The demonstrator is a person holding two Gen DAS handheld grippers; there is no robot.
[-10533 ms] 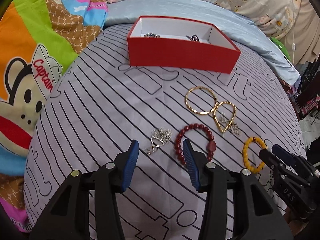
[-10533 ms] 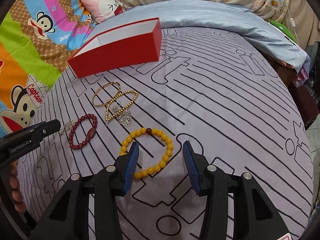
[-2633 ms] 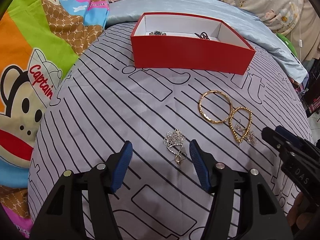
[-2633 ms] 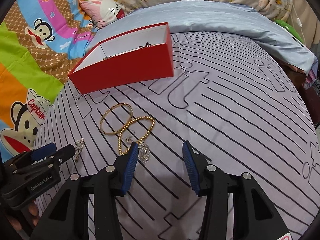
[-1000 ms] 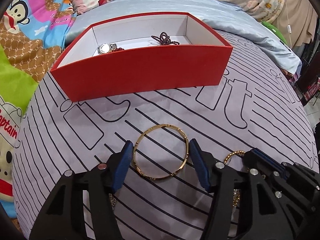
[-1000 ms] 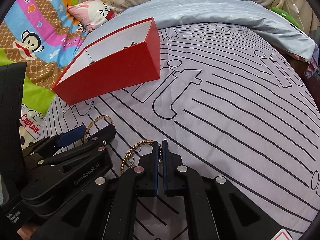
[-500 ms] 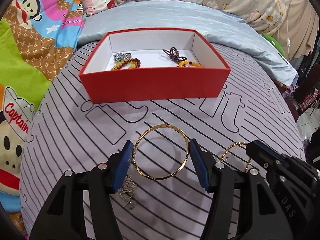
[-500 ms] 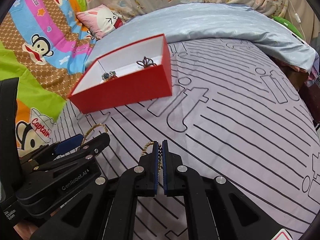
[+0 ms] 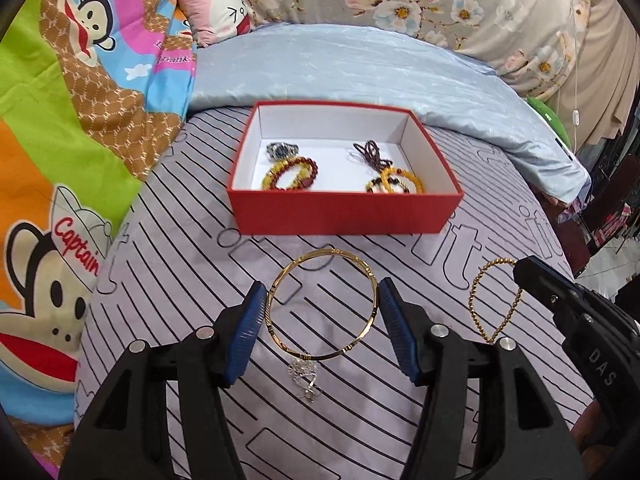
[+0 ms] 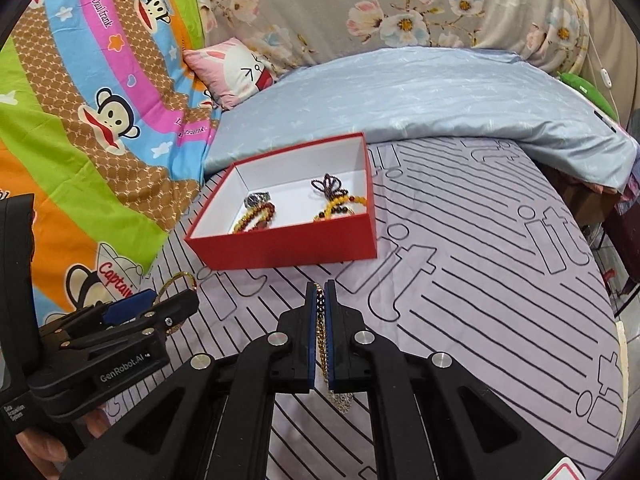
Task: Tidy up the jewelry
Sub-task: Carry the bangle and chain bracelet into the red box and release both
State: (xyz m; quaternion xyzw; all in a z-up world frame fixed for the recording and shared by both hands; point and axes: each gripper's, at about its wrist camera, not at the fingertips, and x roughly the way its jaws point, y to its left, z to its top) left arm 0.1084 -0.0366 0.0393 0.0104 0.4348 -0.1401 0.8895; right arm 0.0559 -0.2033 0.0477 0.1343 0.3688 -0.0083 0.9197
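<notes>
Gold bangle [image 9: 322,305] held across its width between the blue pads of the left gripper [image 9: 322,322], one pad against each side of the ring; it sits clear of the bedspread, with the striped cloth showing through the hoop. A small silver pendant [image 9: 305,376] shows just below the bangle's near edge; whether it lies on the cloth or hangs from the ring cannot be told.

Gold beaded bracelet [image 9: 495,298] pinched in the right gripper [image 10: 319,330], fingers pressed together on the strand. In the left wrist view it hangs as a teardrop loop beside that gripper's tip. In the right wrist view the beads run down the narrow slot between the pads, and a bit of fine chain [image 10: 341,399] dangles under them.

Red box [image 9: 344,210], open, white inside, stands on the bed just beyond both grippers. Inside on the left: a wristwatch [image 9: 282,149] and a dark red bead bracelet [image 9: 298,174] lying over a yellow one. Inside on the right: a dark purple bead string [image 9: 370,152] and a yellow bead bracelet [image 9: 398,182].

Grey bedspread [image 10: 480,280] with black line print underneath. Pale blue quilt [image 10: 420,92] behind the box, cartoon monkey blanket [image 9: 60,120] to the left, pink rabbit pillow [image 10: 232,66] at the back. Part of a hand [image 10: 44,448] shows under the left gripper's body.
</notes>
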